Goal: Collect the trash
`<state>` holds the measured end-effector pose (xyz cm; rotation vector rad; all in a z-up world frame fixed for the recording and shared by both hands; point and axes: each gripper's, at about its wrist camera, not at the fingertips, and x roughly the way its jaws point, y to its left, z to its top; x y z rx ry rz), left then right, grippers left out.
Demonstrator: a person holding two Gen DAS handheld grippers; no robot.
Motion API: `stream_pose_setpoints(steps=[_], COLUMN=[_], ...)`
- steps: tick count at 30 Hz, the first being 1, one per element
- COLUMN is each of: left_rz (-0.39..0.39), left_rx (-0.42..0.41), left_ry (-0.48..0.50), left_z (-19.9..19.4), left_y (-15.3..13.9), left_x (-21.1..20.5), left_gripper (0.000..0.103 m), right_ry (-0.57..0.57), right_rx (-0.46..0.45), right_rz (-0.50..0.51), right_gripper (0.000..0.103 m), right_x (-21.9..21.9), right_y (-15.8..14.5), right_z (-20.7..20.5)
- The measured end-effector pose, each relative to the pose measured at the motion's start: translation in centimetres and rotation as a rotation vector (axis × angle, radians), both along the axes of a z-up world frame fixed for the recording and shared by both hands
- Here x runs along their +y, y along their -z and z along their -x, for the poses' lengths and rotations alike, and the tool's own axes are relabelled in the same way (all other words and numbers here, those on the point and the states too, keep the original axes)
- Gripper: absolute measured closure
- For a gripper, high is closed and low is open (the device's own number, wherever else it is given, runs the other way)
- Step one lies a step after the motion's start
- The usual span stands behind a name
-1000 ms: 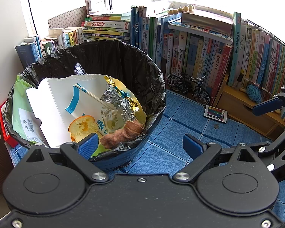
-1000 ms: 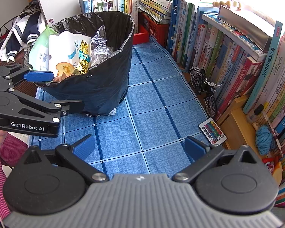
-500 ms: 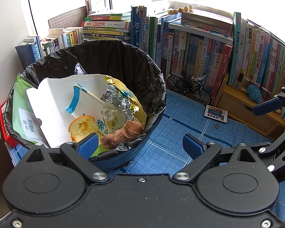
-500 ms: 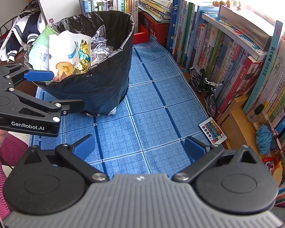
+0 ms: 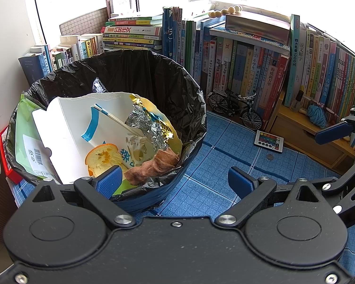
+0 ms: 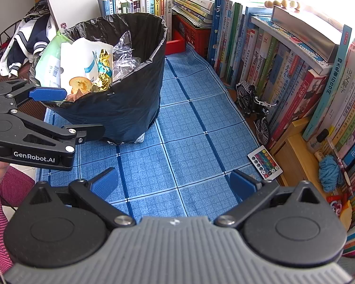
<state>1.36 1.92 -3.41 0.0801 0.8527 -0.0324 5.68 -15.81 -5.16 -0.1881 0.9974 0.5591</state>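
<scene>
Left wrist view: the left gripper [image 5: 170, 179] hangs wide and empty at the rim of the black-lined round bin [image 5: 168, 80], at ten o'clock, heaped with wrappers [image 5: 144, 127]. The right gripper [image 6: 172, 184], likewise wide and empty, hovers over the blue floor mat [image 6: 189, 123]. Tugging the liner could probably spill them.

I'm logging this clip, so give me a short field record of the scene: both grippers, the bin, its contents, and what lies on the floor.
left gripper: open, empty, over the bin's near rim
right gripper: open, empty, above the blue floor mat
trash bin: black liner, upright on the mat, nearly full
bin contents: white paper bag, crumpled foil, bread slice, brown scrap, green package
floor items: remote control, model bicycle by the books
loose trash on mat: none visible
</scene>
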Motion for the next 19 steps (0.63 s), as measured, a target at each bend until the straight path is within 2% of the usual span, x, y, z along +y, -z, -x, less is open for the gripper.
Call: stream_pose_setpoints(steps=[19], left_rz=[0.001], left_rx=[-0.01], left_ry=[0.007], left_z=[0.23], left_y=[0.16], left_x=[0.07], left_gripper=[0.006], right_ry=[0.0], right_rx=[0.0], right_rz=[-0.002], right_gripper=[0.0], right_x=[-0.09], right_y=[0.03], right_z=[-0.04])
